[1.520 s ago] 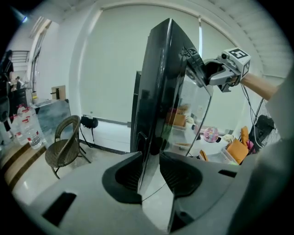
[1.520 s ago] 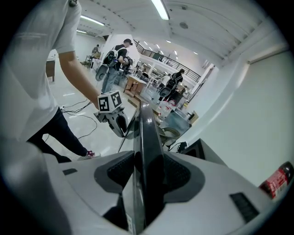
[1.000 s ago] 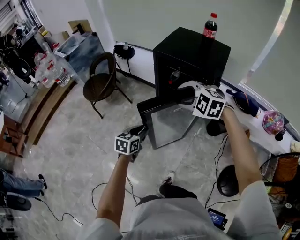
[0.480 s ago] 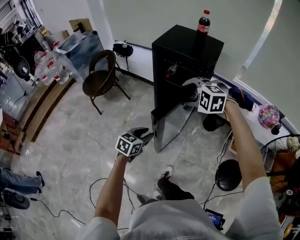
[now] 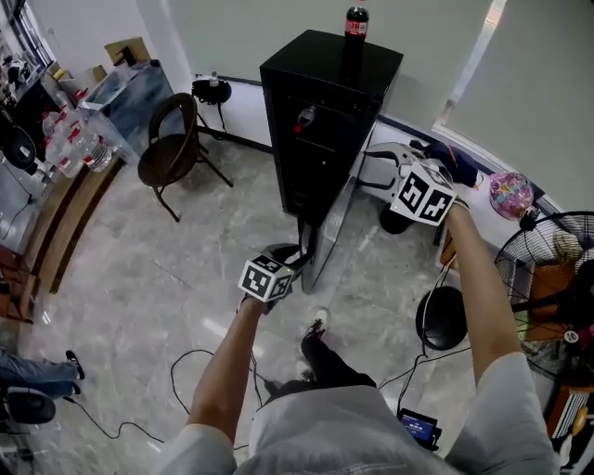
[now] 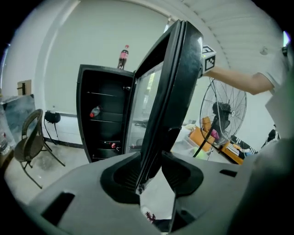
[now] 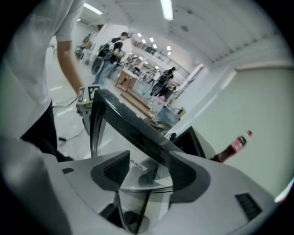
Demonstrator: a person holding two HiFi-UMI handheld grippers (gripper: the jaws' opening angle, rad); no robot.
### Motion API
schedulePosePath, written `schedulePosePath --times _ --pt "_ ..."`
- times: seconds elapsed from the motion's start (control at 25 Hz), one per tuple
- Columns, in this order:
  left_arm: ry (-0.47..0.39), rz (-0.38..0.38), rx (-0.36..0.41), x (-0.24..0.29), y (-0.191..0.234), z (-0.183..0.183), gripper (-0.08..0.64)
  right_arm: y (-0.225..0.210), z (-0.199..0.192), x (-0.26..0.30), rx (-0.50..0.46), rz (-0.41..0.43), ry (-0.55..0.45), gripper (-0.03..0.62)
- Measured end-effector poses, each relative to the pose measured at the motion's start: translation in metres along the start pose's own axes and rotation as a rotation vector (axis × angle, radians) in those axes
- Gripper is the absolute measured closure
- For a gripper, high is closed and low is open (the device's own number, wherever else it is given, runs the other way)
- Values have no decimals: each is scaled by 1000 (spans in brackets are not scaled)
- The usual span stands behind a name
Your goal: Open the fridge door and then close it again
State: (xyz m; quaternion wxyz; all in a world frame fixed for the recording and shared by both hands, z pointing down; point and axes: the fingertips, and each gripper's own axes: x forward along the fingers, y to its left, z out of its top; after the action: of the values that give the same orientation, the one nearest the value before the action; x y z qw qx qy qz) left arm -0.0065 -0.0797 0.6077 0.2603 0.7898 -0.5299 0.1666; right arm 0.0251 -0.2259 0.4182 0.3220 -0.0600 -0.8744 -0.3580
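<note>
fridge (image 5: 325,93) at twelve o'clock, door (image 5: 327,243) wide open. left gripper (image 5: 290,257) at the door's seven, right gripper (image 5: 369,174) at its one: jaws opening, door edge between, unclamped. opening looks done; a closing push seems next.

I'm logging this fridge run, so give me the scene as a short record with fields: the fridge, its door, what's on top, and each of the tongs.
fridge: black, standing on the floor by the wall
door: glass-fronted, swung open
cola bottle: upright on top of the fridge
left tongs: jaws opening, the door's free side edge between them
right tongs: jaws opening, the door's top edge between them
</note>
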Motion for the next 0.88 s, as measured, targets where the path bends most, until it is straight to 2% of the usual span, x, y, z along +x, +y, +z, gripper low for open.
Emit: schedulePosePath --times 0.08,0.16,0.28,0.48,0.68,0.88 --pt "-6 -4 -17 5 -11 -1 436 8 -16 -23 157 -102 -30 331" --pt "-11 -10 -24 9 -22 -3 440 21 -31 -45 266 -198 -26 339" --pt "-24 -16 -40 16 -38 -2 443 48 -30 -74 428 -280 -106 341" --pt "-56 -40 -76 33 -69 0 443 89 -14 -116 636 -336 -250 331" --pt "-69 -79 -95 51 -97 8 443 100 -9 -134 795 -374 -345 308" --pt "-85 -90 -120 71 -122 12 443 105 -5 -142 892 -367 -420 295"
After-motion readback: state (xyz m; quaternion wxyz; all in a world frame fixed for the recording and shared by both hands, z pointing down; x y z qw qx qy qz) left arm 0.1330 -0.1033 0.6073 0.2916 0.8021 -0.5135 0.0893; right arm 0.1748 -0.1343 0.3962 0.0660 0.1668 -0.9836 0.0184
